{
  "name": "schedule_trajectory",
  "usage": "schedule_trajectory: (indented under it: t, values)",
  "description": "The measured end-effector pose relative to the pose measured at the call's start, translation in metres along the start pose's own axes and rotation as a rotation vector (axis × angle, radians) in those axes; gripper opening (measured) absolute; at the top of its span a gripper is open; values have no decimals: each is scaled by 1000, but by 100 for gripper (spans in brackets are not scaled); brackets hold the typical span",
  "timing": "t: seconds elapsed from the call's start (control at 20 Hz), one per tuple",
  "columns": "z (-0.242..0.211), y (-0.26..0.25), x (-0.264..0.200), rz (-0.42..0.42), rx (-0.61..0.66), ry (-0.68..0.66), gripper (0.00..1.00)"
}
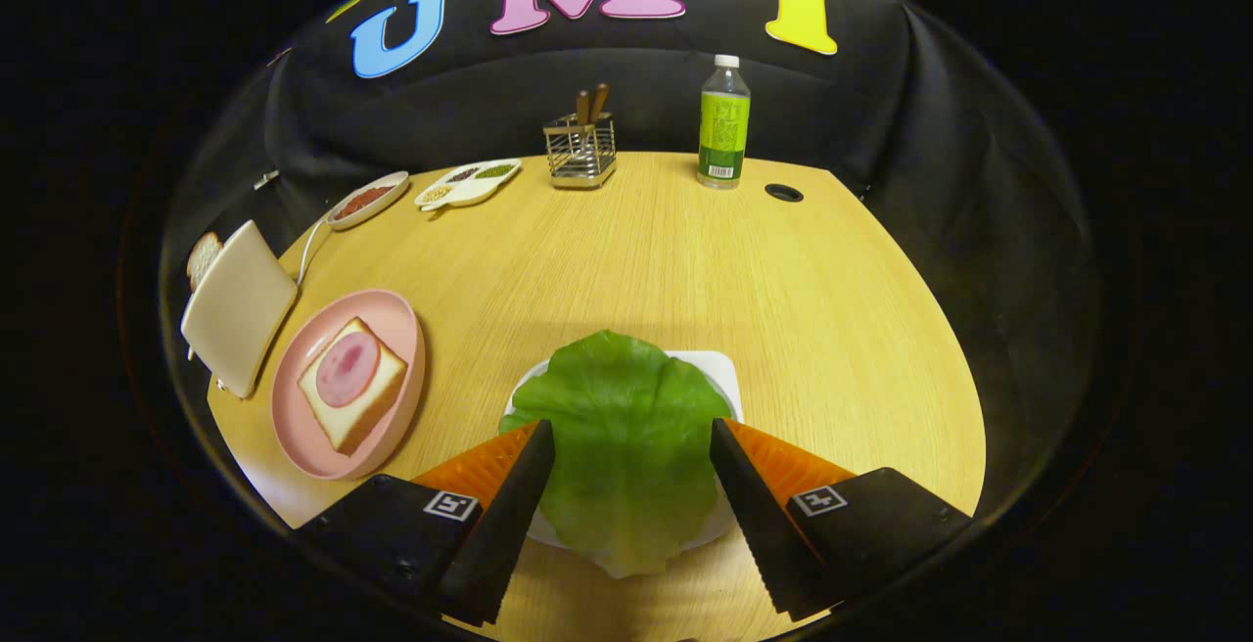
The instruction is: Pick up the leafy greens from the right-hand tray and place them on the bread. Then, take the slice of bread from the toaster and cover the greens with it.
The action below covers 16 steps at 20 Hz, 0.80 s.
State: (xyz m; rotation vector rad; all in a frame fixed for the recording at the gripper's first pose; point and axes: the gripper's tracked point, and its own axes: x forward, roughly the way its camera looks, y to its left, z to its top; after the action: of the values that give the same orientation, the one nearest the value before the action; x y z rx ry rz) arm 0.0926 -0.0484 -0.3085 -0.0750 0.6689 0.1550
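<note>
Gripper view
My gripper (632, 441): at the lower centre of the frame, fingers spread wide apart, one on each side of the leafy greens, pressing on nothing.
Leafy greens (626, 446): one broad green leaf lying between my fingers, draped over the tray and past its near rim.
Tray (719, 368): white, under the leaf, at the lower centre of the tabletop; just its far corner and bits of rim visible.
Tabletop (685, 270): light wood grain, with a small dark round hole (783, 193) at upper right.
Plate (396, 324): pink, at lower left, well apart from the tray.
Bread (364, 409): thick slice on the plate, topped with a round pink slice of meat (348, 369).
Toaster (238, 307): cream-coloured, at far left beside the plate; a slice of bread (202, 258) stands up from it.
Dishes, upper left: oval dish with red-brown contents (366, 200); white divided dish (467, 184) beside it.
Wire holder (580, 150): top centre, with brown handles upright in it.
Bottle (723, 123): upright, green label, white cap, upper right of centre.
</note>
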Motion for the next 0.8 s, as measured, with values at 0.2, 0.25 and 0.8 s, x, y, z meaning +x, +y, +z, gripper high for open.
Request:
schedule_trajectory:
  t: [0.2,0.25,0.8]
  values:
    - [-7,-5,5,-13,20,28,100]
    - [-10,-4,3,-11,5,33,99]
    - [-8,-4,6,3,-10,46,45]
